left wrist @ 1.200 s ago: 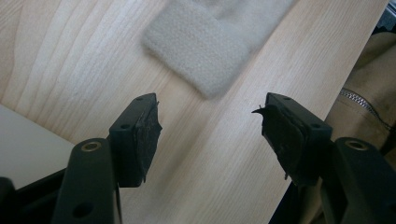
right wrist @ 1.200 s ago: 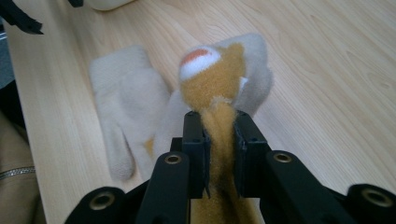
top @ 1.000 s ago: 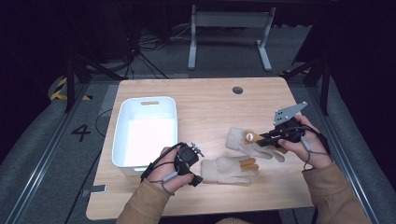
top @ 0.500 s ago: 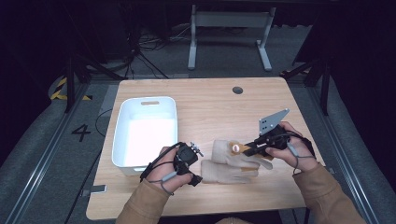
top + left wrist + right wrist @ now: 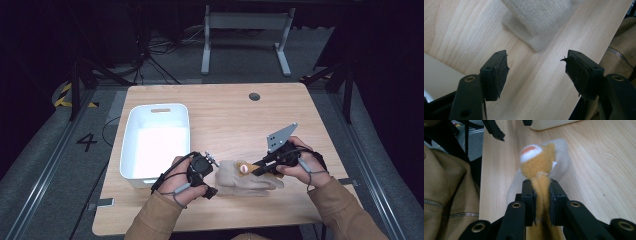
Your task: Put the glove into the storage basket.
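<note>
Glove [image 5: 250, 177], beige with an orange-and-white fingertip, lies on the worktop [image 5: 225, 115] toward the 6 o'clock edge, between the two hands. Right gripper [image 5: 257, 169], at the glove's 3 o'clock, clamps an orange finger [image 5: 541, 187] between narrow jaws. Left gripper [image 5: 212, 175], at its 9 o'clock, stands with jaws apart, holding nothing. White bin [image 5: 156, 142] sits at 9 o'clock.

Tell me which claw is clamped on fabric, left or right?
The right claw: its jaws pinch the orange fleece part of the beige fabric piece. The left claw stands open over bare wooden table, holding nothing.
</note>
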Action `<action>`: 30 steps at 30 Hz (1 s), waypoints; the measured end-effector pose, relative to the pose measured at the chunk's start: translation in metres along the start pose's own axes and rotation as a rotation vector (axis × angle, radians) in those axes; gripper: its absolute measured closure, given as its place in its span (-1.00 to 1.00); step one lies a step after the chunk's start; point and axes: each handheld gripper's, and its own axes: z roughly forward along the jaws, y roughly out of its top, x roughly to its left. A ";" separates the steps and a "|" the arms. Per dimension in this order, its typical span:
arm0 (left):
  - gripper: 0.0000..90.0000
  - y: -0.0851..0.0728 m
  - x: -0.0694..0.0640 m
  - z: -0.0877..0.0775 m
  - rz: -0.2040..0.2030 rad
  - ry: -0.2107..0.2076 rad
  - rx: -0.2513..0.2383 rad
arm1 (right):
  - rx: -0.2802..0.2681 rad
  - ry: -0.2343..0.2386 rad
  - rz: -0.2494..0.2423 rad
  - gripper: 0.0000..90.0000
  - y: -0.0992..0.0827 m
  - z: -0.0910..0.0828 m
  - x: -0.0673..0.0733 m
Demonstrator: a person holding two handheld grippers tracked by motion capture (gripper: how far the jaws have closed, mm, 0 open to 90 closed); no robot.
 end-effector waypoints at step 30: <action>-0.22 0.006 -0.001 0.005 0.016 -0.001 0.011 | 0.134 -0.001 0.031 0.65 -0.013 0.027 -0.006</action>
